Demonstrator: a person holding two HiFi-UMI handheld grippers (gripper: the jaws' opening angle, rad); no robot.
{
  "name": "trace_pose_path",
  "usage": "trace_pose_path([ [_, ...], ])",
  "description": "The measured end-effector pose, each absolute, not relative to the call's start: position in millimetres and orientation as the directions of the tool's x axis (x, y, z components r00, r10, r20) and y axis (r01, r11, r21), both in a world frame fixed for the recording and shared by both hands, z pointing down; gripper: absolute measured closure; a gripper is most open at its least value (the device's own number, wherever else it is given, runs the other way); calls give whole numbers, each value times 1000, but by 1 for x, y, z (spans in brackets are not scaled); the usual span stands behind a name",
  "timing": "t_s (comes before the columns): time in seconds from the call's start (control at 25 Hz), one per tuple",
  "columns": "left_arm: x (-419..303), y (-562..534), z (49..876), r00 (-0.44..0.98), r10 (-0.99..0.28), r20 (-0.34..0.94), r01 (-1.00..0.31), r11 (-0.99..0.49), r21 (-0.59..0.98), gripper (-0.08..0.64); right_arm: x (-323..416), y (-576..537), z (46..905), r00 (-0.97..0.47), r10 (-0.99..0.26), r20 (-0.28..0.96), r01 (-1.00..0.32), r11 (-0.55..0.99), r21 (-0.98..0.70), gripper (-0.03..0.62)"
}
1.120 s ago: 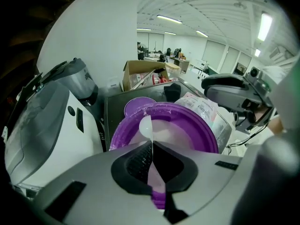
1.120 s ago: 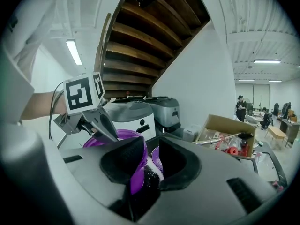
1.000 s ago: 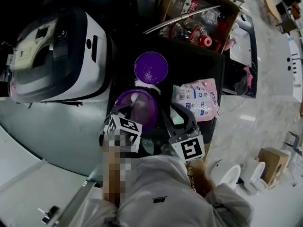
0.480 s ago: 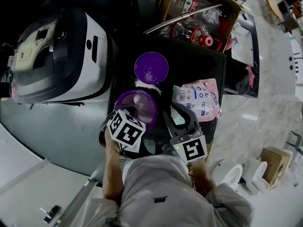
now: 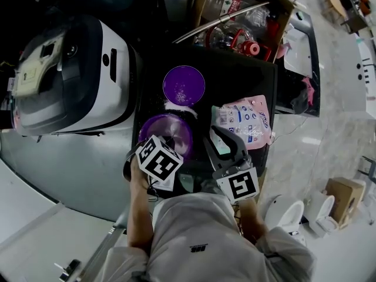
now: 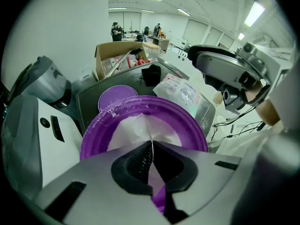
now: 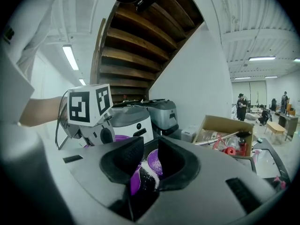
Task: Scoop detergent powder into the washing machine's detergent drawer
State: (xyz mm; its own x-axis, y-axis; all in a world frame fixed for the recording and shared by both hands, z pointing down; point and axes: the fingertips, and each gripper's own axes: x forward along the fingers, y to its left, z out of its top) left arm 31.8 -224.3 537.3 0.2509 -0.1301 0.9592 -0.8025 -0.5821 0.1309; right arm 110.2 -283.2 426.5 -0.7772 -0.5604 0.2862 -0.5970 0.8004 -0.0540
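Purple tub [image 6: 91, 142] of powder [image 6: 140, 128] is clamped at its near rim by the left gripper [image 6: 152, 144], fingers together. Right of the tub, the right gripper [image 7: 151, 146] is held with fingers apart, empty.

I saw bare table [image 5: 247, 78] open right of the lid [image 5: 184, 84]; washer [image 5: 70, 69] walled its left, box [image 5: 247, 16] beyond, pouch [image 5: 244, 119] nearer, rightward.

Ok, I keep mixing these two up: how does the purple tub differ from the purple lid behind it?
The tub is deep and holds white powder; the lid is a flat disc with only a few specks. The tub sits nearer the person, the lid farther back on the black table. Both are round and purple.
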Motion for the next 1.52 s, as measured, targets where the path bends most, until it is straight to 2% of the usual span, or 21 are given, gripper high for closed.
trace_pose_path([
  [0.68,45,-195,515,449,-120,885,-745,-597,298,545,119,-277,425,-750,-594,290,-634,771,-59,497],
  [0.92,32,-186,511,467,-178,866,-772,-560,301,545,116,-267,432,-740,-585,332,-635,770,-58,497],
  [1.52,15,-181,493,595,-387,705,-777,-501,380,545,99,-228,448,-686,-590,426,-661,750,-26,497],
])
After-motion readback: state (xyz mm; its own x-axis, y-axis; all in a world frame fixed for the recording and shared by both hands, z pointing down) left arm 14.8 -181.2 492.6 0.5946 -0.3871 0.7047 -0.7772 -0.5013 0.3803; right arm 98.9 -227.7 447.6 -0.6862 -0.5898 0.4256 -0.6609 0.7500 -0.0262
